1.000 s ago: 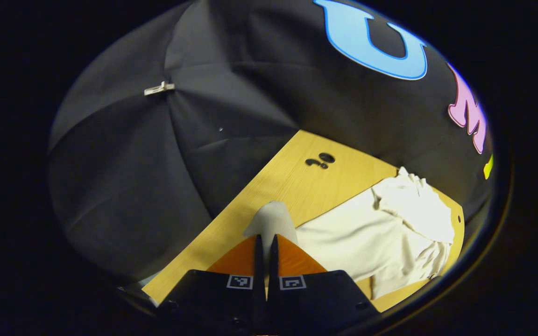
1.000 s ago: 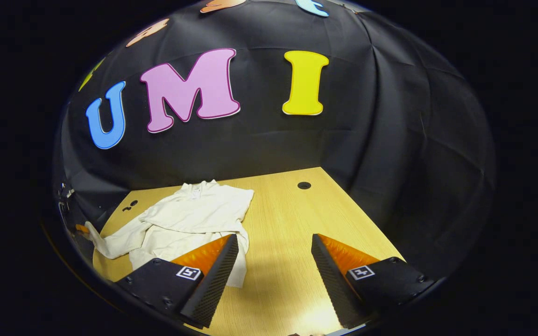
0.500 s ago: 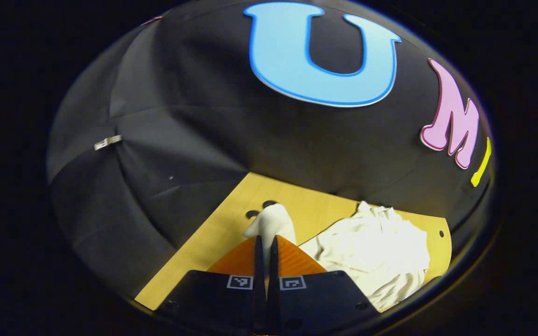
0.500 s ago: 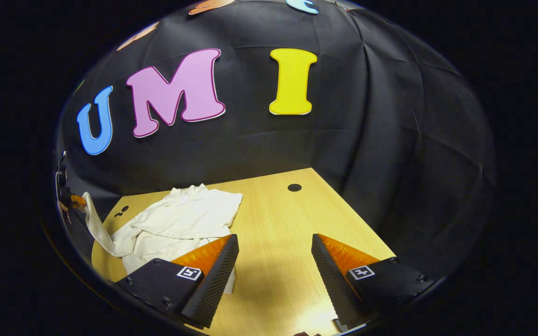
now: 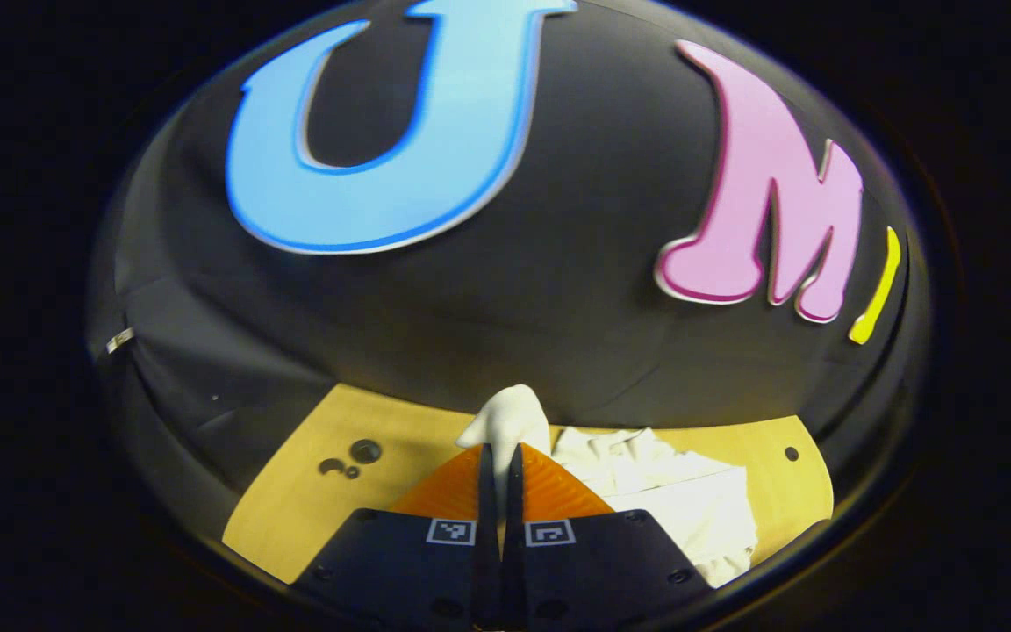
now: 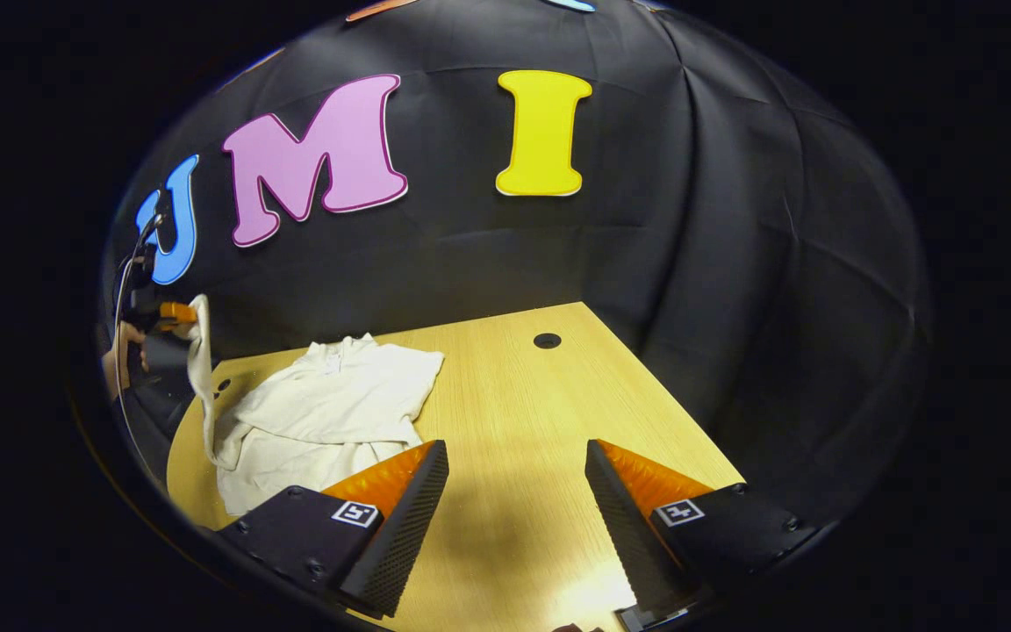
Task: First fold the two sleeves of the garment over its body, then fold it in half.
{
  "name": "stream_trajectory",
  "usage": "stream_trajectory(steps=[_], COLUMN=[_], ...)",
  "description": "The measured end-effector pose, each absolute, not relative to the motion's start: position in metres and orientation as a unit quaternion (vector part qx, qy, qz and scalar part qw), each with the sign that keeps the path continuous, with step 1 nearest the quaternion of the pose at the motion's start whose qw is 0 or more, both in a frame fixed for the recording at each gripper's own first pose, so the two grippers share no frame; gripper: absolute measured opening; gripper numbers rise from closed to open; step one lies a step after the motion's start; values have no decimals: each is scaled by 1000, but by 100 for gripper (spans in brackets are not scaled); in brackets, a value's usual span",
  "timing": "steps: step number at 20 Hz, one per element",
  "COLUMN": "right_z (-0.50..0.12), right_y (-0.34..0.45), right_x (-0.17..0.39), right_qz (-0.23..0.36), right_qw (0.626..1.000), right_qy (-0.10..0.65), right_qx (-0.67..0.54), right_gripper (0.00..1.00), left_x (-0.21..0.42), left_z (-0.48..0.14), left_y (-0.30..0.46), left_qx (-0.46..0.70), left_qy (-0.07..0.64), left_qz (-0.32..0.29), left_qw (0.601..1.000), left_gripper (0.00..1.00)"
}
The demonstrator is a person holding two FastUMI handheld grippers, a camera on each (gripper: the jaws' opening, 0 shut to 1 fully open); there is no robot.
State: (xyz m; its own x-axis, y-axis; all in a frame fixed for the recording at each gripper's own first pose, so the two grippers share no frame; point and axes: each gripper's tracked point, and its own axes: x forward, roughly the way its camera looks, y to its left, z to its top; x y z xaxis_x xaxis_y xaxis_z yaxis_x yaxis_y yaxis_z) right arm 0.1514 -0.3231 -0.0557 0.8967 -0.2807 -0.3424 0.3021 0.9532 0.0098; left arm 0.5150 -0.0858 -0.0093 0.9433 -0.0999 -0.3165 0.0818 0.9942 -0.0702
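left gripper view: left gripper (image 5: 498, 456), clamped on the sleeve (image 5: 505, 420), has risen above the garment (image 6: 330, 412); fold-over comes next. right gripper (image 6: 510, 491) gapes empty.

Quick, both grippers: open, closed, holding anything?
Left gripper: closed on the sleeve, lifted above the table.
Right gripper: open, holding nothing.

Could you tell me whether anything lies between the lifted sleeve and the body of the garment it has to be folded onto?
Nothing visible does. The left tool holds the sleeve up beside the garment, with bare table around it.
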Motion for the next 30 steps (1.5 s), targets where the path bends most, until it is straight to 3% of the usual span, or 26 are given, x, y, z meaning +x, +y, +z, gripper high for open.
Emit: stream_trajectory(steps=[10,18,19,22,30], right_z=[-81,-94,-94,-96,-107], right_y=[-337,-336,-334,-327,-283], right_x=[166,169,169,170,183], right_qz=[-148,-141,-139,-131,-95], right_qw=[969,967,967,968,970], right_qy=[197,211,211,212,219], right_qx=[28,27,26,30,40], right_gripper=[97,97,97,97,97], left_x=[513,492,484,468,403], left_z=[-66,-130,-131,-124,-145], left_y=[-313,-390,-400,-390,-264], left_qx=[-31,-2,-4,26,57], left_qy=[205,263,265,246,243], left_qz=[-212,-255,-273,-285,-230], left_qw=[955,930,925,926,941], left_gripper=[6,8,12,100,98])
